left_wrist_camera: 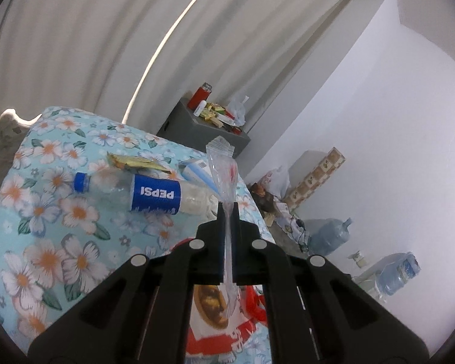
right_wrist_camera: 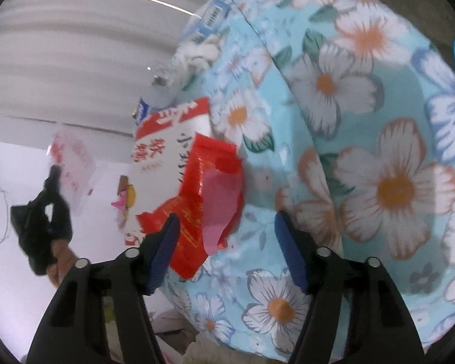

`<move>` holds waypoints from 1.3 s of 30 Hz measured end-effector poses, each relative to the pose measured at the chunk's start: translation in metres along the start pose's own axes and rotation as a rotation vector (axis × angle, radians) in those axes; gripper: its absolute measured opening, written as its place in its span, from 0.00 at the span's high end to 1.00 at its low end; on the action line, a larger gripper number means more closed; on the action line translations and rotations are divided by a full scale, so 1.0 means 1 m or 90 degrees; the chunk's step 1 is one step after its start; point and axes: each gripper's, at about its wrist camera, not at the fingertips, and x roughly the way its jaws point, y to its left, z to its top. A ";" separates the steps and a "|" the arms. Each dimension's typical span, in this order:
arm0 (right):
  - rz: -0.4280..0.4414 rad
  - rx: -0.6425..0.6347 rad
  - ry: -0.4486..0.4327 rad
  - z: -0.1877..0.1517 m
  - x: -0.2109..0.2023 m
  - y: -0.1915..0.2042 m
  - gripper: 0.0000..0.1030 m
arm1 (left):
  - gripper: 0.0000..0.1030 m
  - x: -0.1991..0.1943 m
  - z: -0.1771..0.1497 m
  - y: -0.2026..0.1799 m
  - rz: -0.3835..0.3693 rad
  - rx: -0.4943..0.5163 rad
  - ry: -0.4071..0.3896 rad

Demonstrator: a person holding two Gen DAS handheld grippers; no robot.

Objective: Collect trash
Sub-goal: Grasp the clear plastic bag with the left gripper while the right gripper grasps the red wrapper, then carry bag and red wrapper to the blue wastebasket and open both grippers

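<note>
On the floral bedspread [left_wrist_camera: 45, 212], a Pepsi bottle [left_wrist_camera: 148, 194] is lying near the far edge, waiting. The left gripper [left_wrist_camera: 227, 209] is pinching a clear wrapper [left_wrist_camera: 224, 176] upright, lifted clear for carrying. The right gripper [right_wrist_camera: 224, 227], jaws apart, is straddling the red wrapper [right_wrist_camera: 203, 194] at the bedspread's edge, lining up a grab.

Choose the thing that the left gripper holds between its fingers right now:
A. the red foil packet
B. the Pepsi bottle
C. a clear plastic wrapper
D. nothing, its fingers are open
C: in the left wrist view the left gripper is shut on a clear plastic wrapper that sticks up past its fingertips, while the Pepsi bottle lies apart on the flowered bedspread.
</note>
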 end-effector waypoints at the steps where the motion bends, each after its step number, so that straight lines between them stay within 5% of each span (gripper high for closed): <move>1: -0.004 -0.002 -0.004 0.000 0.001 0.001 0.43 | 0.99 -0.003 -0.002 0.000 -0.001 0.000 -0.003; 11: -0.103 -0.059 -0.019 -0.007 0.006 0.015 0.80 | 0.99 -0.019 -0.008 -0.018 -0.011 0.035 -0.023; 17: -0.060 -0.027 -0.020 -0.009 0.000 0.002 0.94 | 0.99 -0.019 -0.009 -0.023 -0.014 0.042 -0.029; 39: 0.048 0.005 -0.141 -0.011 -0.076 -0.012 0.96 | 0.99 -0.020 -0.014 -0.070 -0.033 0.073 -0.024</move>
